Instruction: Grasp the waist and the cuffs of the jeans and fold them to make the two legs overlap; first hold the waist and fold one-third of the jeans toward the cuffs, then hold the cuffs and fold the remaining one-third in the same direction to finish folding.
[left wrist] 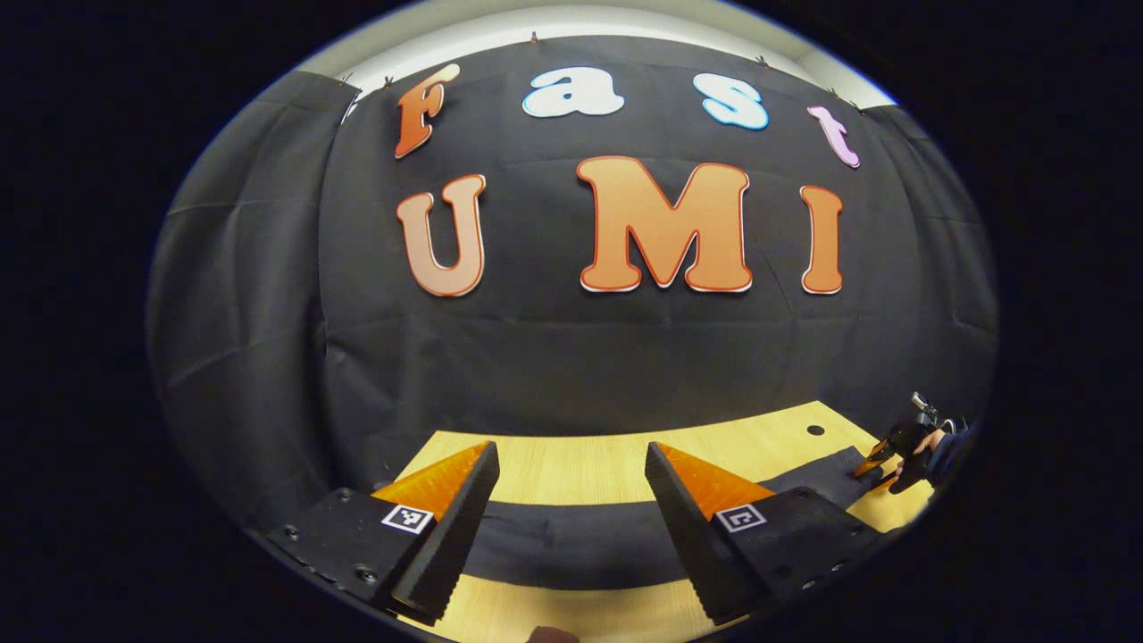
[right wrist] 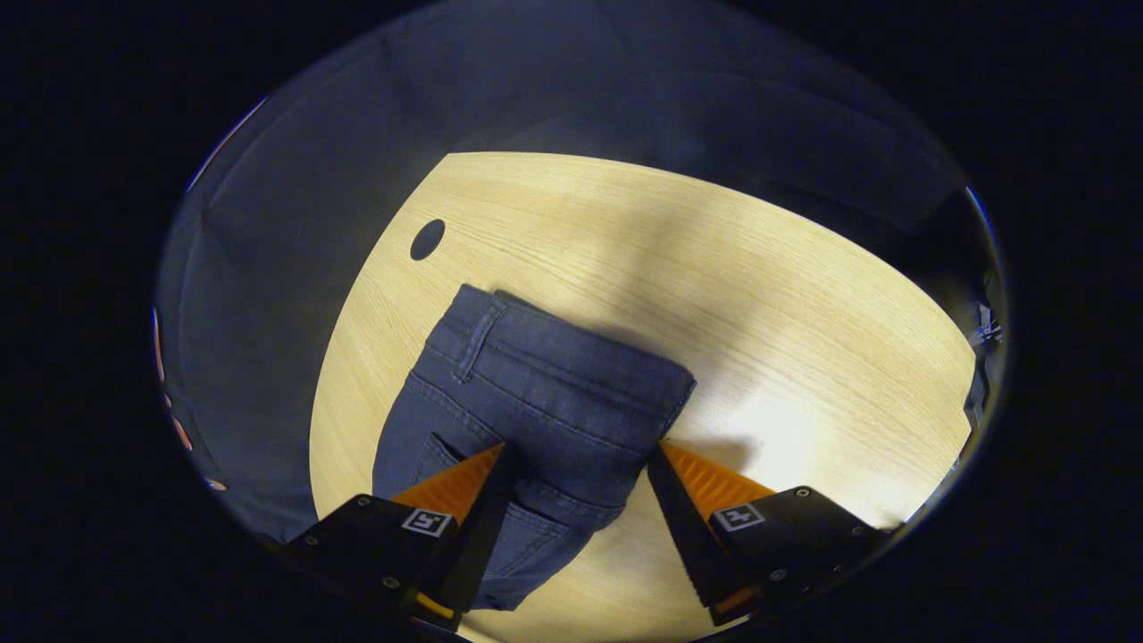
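Jeans (right wrist: 536, 402): dark denim, lying flat on the wooden table (right wrist: 786, 330). In the right gripper view we see the waist end w/ waistband (right wrist: 571, 357), belt loop (right wrist: 475, 346) and a back pocket seam. In the left gripper view we see a long dark strip of the same cloth (left wrist: 571, 540) running across the table in front of the fingers.
Layout: legs look already overlapped, judging by the narrow single-width waist; we can't confirm it at the cuff end.
Right gripper (right wrist: 579, 457): jaws wide, straddling the seat of the jeans just below the waistband; holding nothing.
Left gripper (left wrist: 571, 460): jaws wide, poised above the cloth strip, nothing btwn the fingers. We also see the right gripper (left wrist: 880, 464) and its hand far off at the strip's right end.
Step in hand (our judgement): taking hold of the waist for the first one-third fold.
How to do it well: we advance the right gripper to the waistband edge and pinch both layers, not just the top one. We lift low, carry toward the cuffs, keep edges aligned.
Risk: gripping one layer only, which drags the legs apart.
Table hole (right wrist: 427, 238): near the waistband corner; we keep clear.
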A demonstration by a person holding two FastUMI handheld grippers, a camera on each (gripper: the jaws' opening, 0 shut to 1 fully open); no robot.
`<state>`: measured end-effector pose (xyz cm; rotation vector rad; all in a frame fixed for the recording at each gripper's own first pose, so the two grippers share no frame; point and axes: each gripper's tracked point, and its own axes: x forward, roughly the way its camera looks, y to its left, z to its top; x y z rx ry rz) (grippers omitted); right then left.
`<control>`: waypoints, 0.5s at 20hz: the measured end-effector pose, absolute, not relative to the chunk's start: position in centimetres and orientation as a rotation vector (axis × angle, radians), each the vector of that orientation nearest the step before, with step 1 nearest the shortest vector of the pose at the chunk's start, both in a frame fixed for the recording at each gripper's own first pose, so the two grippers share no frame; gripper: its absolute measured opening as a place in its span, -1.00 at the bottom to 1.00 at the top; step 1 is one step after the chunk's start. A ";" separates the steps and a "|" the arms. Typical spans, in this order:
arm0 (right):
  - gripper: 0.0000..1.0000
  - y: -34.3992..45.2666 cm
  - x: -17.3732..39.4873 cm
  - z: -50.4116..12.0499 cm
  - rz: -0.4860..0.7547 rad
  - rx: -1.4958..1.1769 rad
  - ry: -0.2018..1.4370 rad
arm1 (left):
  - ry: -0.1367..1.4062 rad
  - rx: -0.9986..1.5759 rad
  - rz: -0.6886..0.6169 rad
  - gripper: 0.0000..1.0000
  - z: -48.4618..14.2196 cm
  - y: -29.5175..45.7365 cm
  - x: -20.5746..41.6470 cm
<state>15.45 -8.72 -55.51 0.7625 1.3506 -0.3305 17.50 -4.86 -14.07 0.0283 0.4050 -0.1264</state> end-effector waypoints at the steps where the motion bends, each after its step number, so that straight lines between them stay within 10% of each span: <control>1: 0.67 -8.3 15.4 -55.6 -0.304 0.766 1.351 | 0.408 0.026 -0.127 1.00 -14.1 -5.3 17.4; 7: -0.55 -6.9 15.8 -56.0 -0.338 0.899 1.315 | 0.452 0.050 -0.138 0.98 -14.9 -6.3 16.3; 10: -0.55 -7.1 15.9 -53.8 -0.338 0.907 1.281 | 0.449 0.052 -0.150 0.97 -14.7 -6.5 16.2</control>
